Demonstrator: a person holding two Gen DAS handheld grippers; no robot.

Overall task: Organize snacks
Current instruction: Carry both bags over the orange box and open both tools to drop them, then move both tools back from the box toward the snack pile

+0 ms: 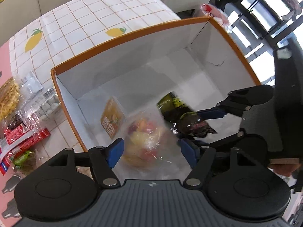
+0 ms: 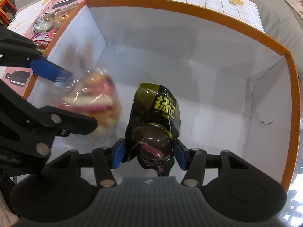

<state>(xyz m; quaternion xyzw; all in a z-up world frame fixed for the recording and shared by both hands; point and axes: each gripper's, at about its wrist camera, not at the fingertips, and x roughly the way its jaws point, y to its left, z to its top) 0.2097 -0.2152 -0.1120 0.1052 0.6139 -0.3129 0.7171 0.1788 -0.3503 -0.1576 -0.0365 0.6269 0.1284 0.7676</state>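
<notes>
Both grippers point down into a white box with an orange rim (image 2: pixel 189 5). The right gripper (image 2: pixel 148 152) has a dark snack packet (image 2: pixel 157 117) between its blue pads – yellow Chinese characters and a pink label strip show on the wrapper, too small to read. The pads stand just beside the packet; whether they press on it I cannot tell. The left gripper (image 1: pixel 151 152) is released, its jaws wide over a clear bag of colourful snacks (image 1: pixel 145 138) – blurred. An orange packet (image 1: pixel 111 119) leans on the box wall. More packets (image 1: pixel 20 117) lie outside on the lemon-print cloth (image 1: pixel 85 19).
</notes>
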